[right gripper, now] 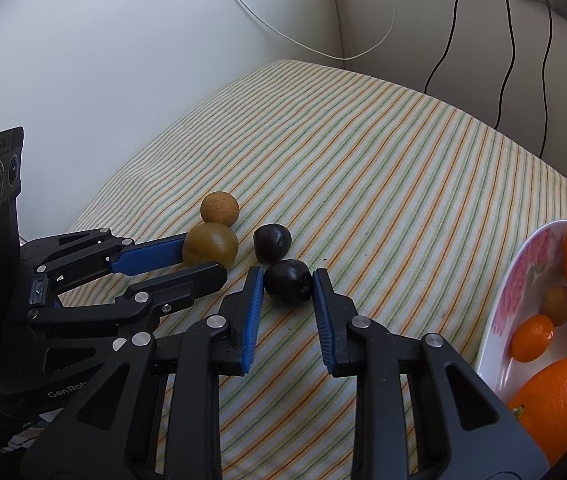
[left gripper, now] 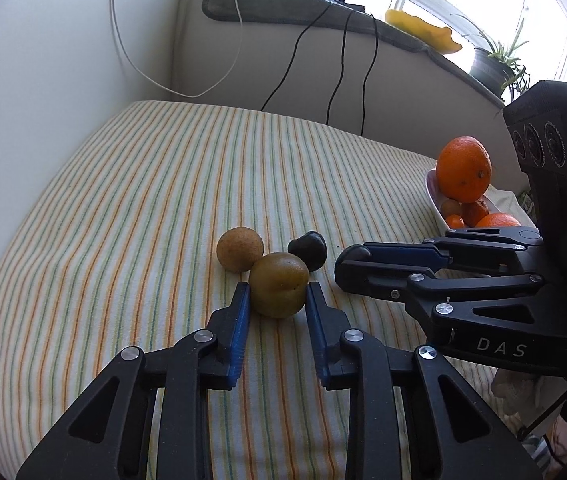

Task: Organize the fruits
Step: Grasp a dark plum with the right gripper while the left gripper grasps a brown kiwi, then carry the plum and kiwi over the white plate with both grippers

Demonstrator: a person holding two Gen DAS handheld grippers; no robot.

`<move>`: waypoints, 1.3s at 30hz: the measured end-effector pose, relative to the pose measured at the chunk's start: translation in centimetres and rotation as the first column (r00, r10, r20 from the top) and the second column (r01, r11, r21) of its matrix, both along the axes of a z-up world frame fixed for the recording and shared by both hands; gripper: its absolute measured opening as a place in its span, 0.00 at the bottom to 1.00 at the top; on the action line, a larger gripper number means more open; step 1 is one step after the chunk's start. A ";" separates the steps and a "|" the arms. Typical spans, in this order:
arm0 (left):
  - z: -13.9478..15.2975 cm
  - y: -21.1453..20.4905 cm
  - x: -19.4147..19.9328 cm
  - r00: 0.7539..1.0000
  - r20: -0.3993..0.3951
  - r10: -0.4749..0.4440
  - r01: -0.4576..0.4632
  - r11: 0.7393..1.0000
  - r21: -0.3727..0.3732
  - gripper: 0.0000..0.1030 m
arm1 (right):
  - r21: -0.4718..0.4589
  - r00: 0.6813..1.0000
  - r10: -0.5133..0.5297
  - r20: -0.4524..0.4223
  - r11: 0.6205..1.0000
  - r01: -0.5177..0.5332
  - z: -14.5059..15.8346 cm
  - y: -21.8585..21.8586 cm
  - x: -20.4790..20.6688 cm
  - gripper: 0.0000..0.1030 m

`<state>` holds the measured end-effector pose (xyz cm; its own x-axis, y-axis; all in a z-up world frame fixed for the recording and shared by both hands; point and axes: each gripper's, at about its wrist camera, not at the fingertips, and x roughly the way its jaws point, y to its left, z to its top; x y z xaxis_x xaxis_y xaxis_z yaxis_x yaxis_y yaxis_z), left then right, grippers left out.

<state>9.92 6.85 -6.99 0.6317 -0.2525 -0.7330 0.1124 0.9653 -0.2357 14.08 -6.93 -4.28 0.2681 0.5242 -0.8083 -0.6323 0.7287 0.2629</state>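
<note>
Striped cream cloth with orange and green lines (left gripper: 123,200) covering the work surface; white oval dish with pink floral print (right gripper: 523,280) at the right edge, well apart from the loose fruits, piled with a large round orange (left gripper: 463,170), more oranges, small tangerines and one small brownish fruit.

Left gripper (left gripper: 278,286) low over the cloth, jaws apart, flanking the olive-green round fruit (left gripper: 279,285); blue pads just beside both its sides, contact not clear; in the right wrist view one blue pad seems to touch it.

Right gripper (right gripper: 288,274) likewise parted, straddling a dark purple-black roundish fruit (right gripper: 288,286); right pad at or just beside its skin, left pad slightly off; firm grip cannot be told.

Tan speckled round fruit (left gripper: 240,249) touching the olive-green one on its far side; second dark purple-black fruit (right gripper: 272,243) between the two grippers, just beyond the straddled one, seemingly touching it; all four loose fruits resting on the cloth, clustered near its middle.
</note>
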 end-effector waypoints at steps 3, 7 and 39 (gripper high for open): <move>0.2 -0.1 -0.3 1.000 0.002 -0.001 0.001 1.000 -0.011 0.25 | 0.009 1.000 -0.004 0.006 1.000 0.004 0.5 -0.6 -0.2 0.25; 0.6 -0.5 -0.6 1.000 0.007 -0.008 0.008 1.000 -0.022 0.25 | 0.026 1.000 -0.016 0.010 1.000 0.016 1.1 -1.4 -0.5 0.25; 3.2 -10.0 0.9 0.981 0.062 -0.181 0.185 0.981 -0.064 0.25 | 0.083 0.939 -0.318 0.134 0.948 0.309 6.8 -18.2 -1.4 0.25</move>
<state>10.78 -3.15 -3.76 0.6091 -0.4167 -0.6747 0.3008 0.9086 -0.2897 12.72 -25.14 2.54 0.5376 0.4407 -0.7188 -0.4088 0.8819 0.2349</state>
